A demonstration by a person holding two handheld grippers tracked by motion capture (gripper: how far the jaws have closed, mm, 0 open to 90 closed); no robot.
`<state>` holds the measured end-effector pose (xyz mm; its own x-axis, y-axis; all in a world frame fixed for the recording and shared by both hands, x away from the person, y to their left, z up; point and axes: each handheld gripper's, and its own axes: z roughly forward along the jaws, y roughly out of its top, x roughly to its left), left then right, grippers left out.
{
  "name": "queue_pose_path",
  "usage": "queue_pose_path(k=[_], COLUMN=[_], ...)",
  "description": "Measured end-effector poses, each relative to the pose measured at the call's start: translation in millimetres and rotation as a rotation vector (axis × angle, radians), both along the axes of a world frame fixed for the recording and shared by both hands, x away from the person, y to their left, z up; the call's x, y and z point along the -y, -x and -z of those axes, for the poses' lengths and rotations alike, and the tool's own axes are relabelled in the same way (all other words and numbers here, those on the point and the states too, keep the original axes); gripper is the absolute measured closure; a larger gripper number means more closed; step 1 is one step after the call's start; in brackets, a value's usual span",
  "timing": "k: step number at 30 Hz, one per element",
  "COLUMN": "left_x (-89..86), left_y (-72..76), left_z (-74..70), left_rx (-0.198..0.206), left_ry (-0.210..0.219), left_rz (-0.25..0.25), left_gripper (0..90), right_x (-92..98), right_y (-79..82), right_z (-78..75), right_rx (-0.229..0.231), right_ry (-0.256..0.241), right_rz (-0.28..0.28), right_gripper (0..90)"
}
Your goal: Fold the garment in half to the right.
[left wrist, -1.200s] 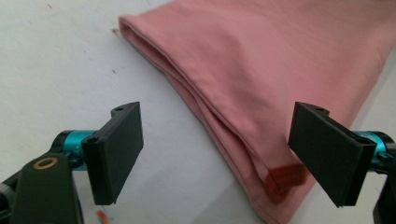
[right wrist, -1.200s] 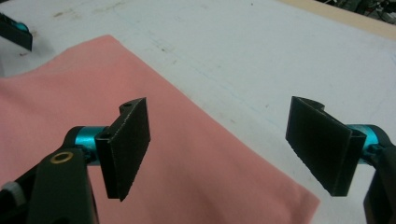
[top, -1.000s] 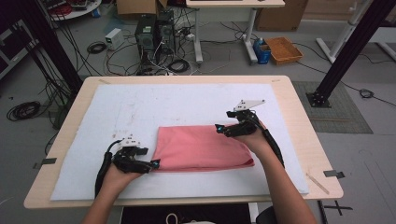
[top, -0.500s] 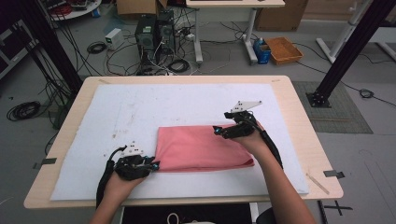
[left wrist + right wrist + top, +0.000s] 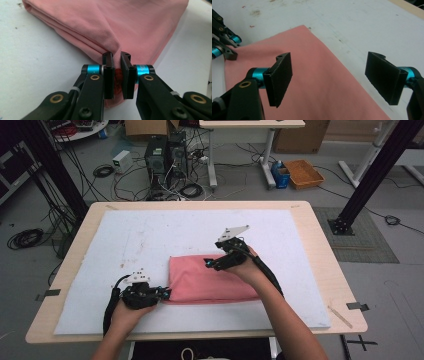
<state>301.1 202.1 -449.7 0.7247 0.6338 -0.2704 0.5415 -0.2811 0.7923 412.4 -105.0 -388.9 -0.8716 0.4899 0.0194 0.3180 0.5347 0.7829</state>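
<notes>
The folded pink cloth [image 5: 210, 281] lies on the white mat [image 5: 150, 240] that covers the tabletop [image 5: 325, 250], toward the near edge and a little right of centre, several layers thick and roughly rectangular. I have its near-left corner in my left gripper [image 5: 162, 293]; in the left gripper view its fingers [image 5: 108, 75] are nearly pressed together, pinching a bunched fold of the cloth [image 5: 120, 27] with red-pink fabric showing in the narrow gap between them. My right gripper [image 5: 212, 264] hangs over the far edge of the cloth, toward its right end, and in the right gripper view its fingers [image 5: 279, 78] are spread wide with nothing between them, the cloth [image 5: 317, 87] below and the mat to one side; I cannot tell from here whether the tips already touch the fabric. My worry is the pinch on the left: it seems to catch a thick bunch, and I cannot tell that it takes in every layer, so if I pull or lift, I judge the lower layers may stay behind and the fold will open or skew. On the right, closing from this height could take only the top layer or miss the edge altogether, and pulling the two ends unevenly would drag the whole cloth across the mat.
</notes>
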Motion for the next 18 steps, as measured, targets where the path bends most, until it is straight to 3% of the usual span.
queue_pose_path(k=[6,18], left_x=[2.1,4.9], left_y=[-1.3,0.1], left_z=[-1.2,-1.9], left_rx=[0.006,0.009], left_ry=[0.007,0.014], left_rz=[0.014,0.03], left_gripper=[82.8,82.7], right_x=[-34.2,-95.0], right_y=[-15.3,-39.5], right_z=[1.6,17.4], right_rx=[-0.051,-0.106], right_ry=[0.02,0.084], right_rz=[-0.036,-0.075], right_gripper=[21.7,22.5])
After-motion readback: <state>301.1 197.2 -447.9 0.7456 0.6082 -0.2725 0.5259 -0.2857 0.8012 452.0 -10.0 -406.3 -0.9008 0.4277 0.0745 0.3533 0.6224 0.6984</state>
